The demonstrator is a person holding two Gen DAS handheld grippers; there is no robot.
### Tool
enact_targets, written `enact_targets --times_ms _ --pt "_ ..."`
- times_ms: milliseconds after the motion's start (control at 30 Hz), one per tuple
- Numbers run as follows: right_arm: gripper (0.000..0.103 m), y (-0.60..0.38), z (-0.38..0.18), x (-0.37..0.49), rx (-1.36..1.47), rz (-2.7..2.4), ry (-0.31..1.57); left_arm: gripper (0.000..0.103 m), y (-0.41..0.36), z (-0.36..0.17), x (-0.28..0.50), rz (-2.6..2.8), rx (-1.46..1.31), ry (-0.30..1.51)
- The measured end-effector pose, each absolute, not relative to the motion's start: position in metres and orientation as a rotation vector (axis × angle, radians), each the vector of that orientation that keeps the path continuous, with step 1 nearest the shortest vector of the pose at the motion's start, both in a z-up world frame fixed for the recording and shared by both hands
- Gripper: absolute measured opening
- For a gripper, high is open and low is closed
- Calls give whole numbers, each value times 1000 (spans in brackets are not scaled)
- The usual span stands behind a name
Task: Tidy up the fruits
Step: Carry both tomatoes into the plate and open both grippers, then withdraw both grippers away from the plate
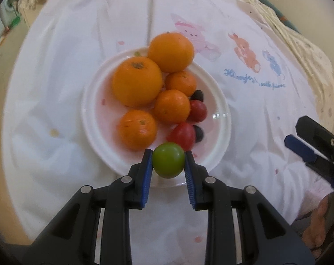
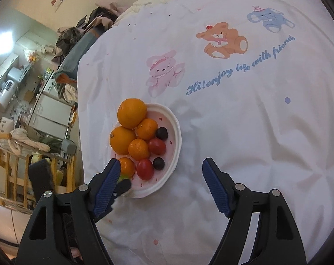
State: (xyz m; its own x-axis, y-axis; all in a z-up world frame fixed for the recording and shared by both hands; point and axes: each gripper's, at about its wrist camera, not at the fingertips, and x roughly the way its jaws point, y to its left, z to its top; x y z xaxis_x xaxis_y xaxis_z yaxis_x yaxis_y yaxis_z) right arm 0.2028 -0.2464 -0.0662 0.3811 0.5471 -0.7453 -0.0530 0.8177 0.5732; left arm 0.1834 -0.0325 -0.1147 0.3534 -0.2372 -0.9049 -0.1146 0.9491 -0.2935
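A white plate (image 1: 220,101) holds several oranges (image 1: 137,81), two red tomatoes (image 1: 182,134) and two dark grapes (image 1: 197,96). My left gripper (image 1: 168,162) is shut on a green fruit (image 1: 168,160) and holds it over the plate's near rim. In the right wrist view the plate (image 2: 175,130) sits at centre left with the oranges (image 2: 131,112), and the green fruit (image 2: 123,177) peeks out behind my left finger. My right gripper (image 2: 160,165) is open and empty, to the right of the plate; it also shows in the left wrist view (image 1: 308,139).
A white cloth (image 2: 244,121) printed with cartoon bears and blue lettering covers the table. The table's left edge (image 2: 80,132) drops off to a cluttered room with wooden furniture (image 2: 12,172). A hand (image 1: 321,220) shows at the lower right.
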Motion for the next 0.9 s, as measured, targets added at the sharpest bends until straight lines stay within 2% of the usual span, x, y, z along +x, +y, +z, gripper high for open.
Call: enact_targets --times_ms 233,300,333,367,400,800,900 --pt "79 -251 -60 205 549 420 1100 26 -36 -124 188 -36 -296 1237" --pt "79 -251 -61 205 554 422 1104 42 -38 -125 189 -53 -300 1239" --pt "79 -251 -62 206 556 424 1107 64 -39 -124 188 -59 -295 1235" --pt "79 -250 -62 206 559 428 1110 76 -40 -122 186 -48 -284 1221" --pt "79 -250 -62 206 560 428 1110 80 -40 -120 185 -38 -274 1206" --pt "79 -252 -46 191 488 425 1080 81 -20 -64 147 31 -163 1071" --pt "84 -247 -38 179 414 421 1056 81 -8 -40 123 52 -135 988"
